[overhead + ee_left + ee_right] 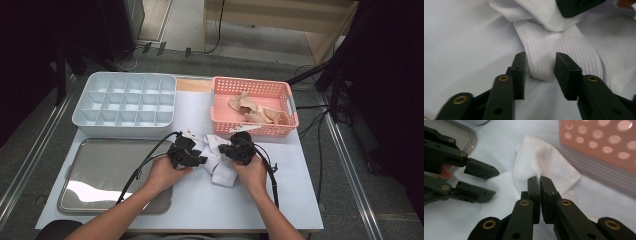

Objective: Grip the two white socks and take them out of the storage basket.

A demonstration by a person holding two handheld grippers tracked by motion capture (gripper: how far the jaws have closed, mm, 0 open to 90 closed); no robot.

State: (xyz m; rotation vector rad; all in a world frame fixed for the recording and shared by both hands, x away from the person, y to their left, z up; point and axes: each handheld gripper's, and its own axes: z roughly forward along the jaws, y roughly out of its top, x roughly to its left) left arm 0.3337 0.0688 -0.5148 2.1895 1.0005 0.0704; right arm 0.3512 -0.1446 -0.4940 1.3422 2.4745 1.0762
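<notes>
The white sock (217, 159) lies on the tabletop (200, 200) just in front of the pink basket (252, 107). The right claw (540, 180) pinches a fold of it; the left claw (540, 67) straddles its ribbed cuff, jaws half apart.

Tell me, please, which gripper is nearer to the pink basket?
Right. The right gripper sits just in front of the pink basket, pinching the white sock. The left gripper is farther left, at the sock's ribbed cuff.

Ribbed white cloth sock (564, 47); matt black gripper pads (566, 75); perforated pink plastic basket (599, 142); glossy metal tray (100, 170)
</notes>
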